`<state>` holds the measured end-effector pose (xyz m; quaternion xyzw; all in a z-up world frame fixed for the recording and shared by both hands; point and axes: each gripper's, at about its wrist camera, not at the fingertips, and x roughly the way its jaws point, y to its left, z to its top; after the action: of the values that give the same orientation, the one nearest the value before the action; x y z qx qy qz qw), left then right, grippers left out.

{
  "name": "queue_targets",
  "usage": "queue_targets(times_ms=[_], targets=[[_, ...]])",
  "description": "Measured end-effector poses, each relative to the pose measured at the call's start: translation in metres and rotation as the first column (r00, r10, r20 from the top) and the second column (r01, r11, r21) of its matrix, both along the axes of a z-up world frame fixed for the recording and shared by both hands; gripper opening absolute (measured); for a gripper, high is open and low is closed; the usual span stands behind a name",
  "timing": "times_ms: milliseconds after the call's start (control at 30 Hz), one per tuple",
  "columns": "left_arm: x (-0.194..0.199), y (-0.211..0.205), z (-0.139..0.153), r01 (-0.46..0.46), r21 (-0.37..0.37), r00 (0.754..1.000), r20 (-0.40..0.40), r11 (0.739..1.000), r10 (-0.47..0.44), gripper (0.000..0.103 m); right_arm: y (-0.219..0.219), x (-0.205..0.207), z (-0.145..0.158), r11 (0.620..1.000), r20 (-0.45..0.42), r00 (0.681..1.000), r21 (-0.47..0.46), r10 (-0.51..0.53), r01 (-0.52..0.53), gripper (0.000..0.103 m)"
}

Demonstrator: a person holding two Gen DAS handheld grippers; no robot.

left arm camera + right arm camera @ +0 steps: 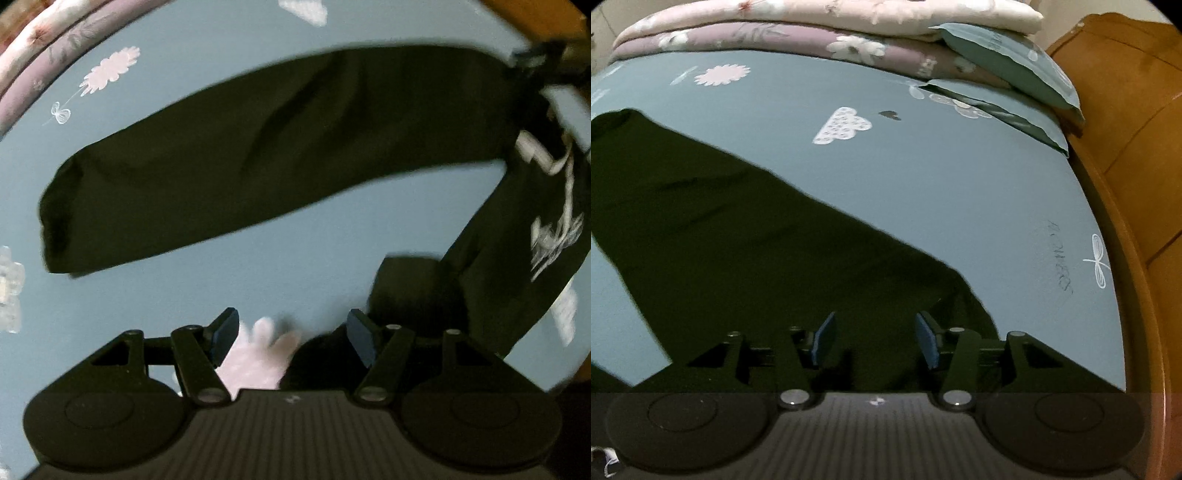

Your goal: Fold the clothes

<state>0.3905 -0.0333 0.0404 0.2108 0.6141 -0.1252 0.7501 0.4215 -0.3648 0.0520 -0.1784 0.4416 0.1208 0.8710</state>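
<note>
Setting: a bed covered by a blue-grey sheet (960,192) printed with pale flowers, a cloud and a dragonfly.
Garment: a black long-sleeved top (517,236) lies on the sheet, with a white printed figure (554,229) showing on its body at the right edge of the left wrist view.
Sleeve: one long black sleeve (258,155) stretches flat across the sheet in the left wrist view, its cuff end toward the left, its other end joining the body at the upper right.
Second cuff: a short dark cuff-like end (410,284) of the garment sits just beyond the left gripper, blurred.
Left gripper: the left gripper (291,338) hovers low over the sheet, its blue-padded fingers (225,332) spread wide apart and holding nothing; a pink flower print and a dark fold of cloth lie beneath the gap.
Right gripper: the right gripper (875,341) is over the black cloth (720,236), fingers parted with dark fabric filling the space between them; whether the pads touch the cloth cannot be told.
Bedding: folded floral quilts (812,37) in pink and mauve are stacked at the far end of the bed, with blue-grey pillows (1015,55) leaning beside them.
Frame: a wooden bed frame (1126,147) runs along the right edge of the mattress.
</note>
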Motion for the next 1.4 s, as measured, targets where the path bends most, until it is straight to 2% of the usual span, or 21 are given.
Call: queue_targets(times_ms=[67,100,133,200,267,300,333,367,433,500,667,733,867,933,1033,1100,1133,1200,1333,1400], targets=[[-0.001,-0.009,0.003,0.058,0.110,0.998,-0.010,0.992,-0.058,0.066,0.006,-0.001,0.003,1.000,-0.003,1.000,-0.013,0.003,-0.003,0.055],[-0.002,-0.013,0.010,0.087,0.144,0.996,-0.005,0.986,-0.088,0.066,0.008,-0.002,0.004,1.000,-0.005,1.000,-0.018,0.001,-0.001,0.056],[-0.002,-0.016,0.021,0.108,0.142,0.994,0.018,0.984,-0.111,0.066,0.010,-0.003,0.006,1.000,-0.007,1.000,-0.021,-0.002,0.002,0.056],[0.003,-0.015,0.047,0.094,0.095,0.994,0.054,0.991,-0.099,0.066,0.014,-0.005,0.008,0.999,-0.010,1.000,-0.031,-0.015,0.015,0.058],[0.004,-0.011,0.076,0.077,0.022,0.988,0.130,0.997,-0.079,0.066,0.017,-0.006,0.012,0.999,-0.007,0.999,-0.042,-0.033,0.032,0.058],[0.004,-0.009,0.091,0.070,-0.017,0.983,0.171,0.997,-0.066,0.068,0.019,-0.006,0.013,0.998,-0.006,0.999,-0.048,-0.042,0.041,0.058],[0.001,-0.004,0.101,0.086,-0.067,0.976,0.207,0.994,-0.071,0.076,0.019,-0.006,0.015,0.998,-0.001,0.999,-0.045,-0.053,0.053,0.058],[-0.002,0.003,0.101,0.096,-0.093,0.973,0.219,0.991,-0.073,0.079,0.020,-0.005,0.018,0.997,0.007,0.998,-0.034,-0.066,0.066,0.058],[-0.007,0.018,0.093,0.102,-0.124,0.971,0.228,0.987,-0.072,0.079,0.020,-0.005,0.025,0.996,0.023,0.996,0.006,-0.089,0.088,0.058],[-0.010,0.039,0.067,0.056,-0.132,0.979,0.204,0.990,-0.028,0.070,0.022,-0.008,0.030,0.993,0.038,0.995,0.076,-0.096,0.093,0.058],[-0.017,0.094,-0.002,-0.084,-0.142,0.984,0.142,0.986,0.104,0.070,0.050,0.002,0.027,0.982,0.010,1.000,0.185,-0.026,0.023,0.058],[-0.020,0.109,-0.022,-0.144,-0.157,0.975,0.147,0.977,0.167,0.070,0.068,0.009,0.026,0.978,-0.002,1.000,0.208,0.026,-0.025,0.058],[-0.026,0.133,-0.046,-0.237,-0.231,0.949,0.155,0.944,0.276,0.070,0.119,0.028,0.028,0.960,-0.024,0.990,0.247,0.139,-0.129,0.058],[-0.024,0.143,-0.049,-0.267,-0.252,0.934,0.172,0.930,0.314,0.070,0.149,0.036,0.029,0.949,-0.029,0.981,0.259,0.193,-0.179,0.058],[-0.017,0.163,-0.048,-0.281,-0.310,0.901,0.241,0.908,0.361,0.071,0.194,0.048,0.031,0.927,-0.035,0.961,0.278,0.274,-0.254,0.058],[-0.012,0.184,-0.045,-0.309,-0.375,0.871,0.258,0.874,0.418,0.071,0.222,0.052,0.032,0.910,-0.036,0.945,0.284,0.325,-0.302,0.058],[-0.009,0.199,-0.045,-0.329,-0.414,0.853,0.256,0.849,0.455,0.071,0.233,0.047,0.032,0.904,-0.035,0.937,0.279,0.348,-0.325,0.058],[0.000,0.231,-0.049,-0.375,-0.499,0.812,0.230,0.781,0.537,0.071,0.249,0.039,0.030,0.896,-0.046,0.925,0.269,0.377,-0.352,0.058],[0.017,0.294,-0.066,-0.450,-0.671,0.721,0.116,0.589,0.683,0.071,0.262,0.022,0.018,0.896,-0.097,0.917,0.276,0.386,-0.348,0.058],[0.025,0.312,-0.079,-0.463,-0.744,0.690,0.038,0.481,0.723,0.071,0.264,0.015,0.010,0.902,-0.122,0.919,0.277,0.375,-0.331,0.059]])
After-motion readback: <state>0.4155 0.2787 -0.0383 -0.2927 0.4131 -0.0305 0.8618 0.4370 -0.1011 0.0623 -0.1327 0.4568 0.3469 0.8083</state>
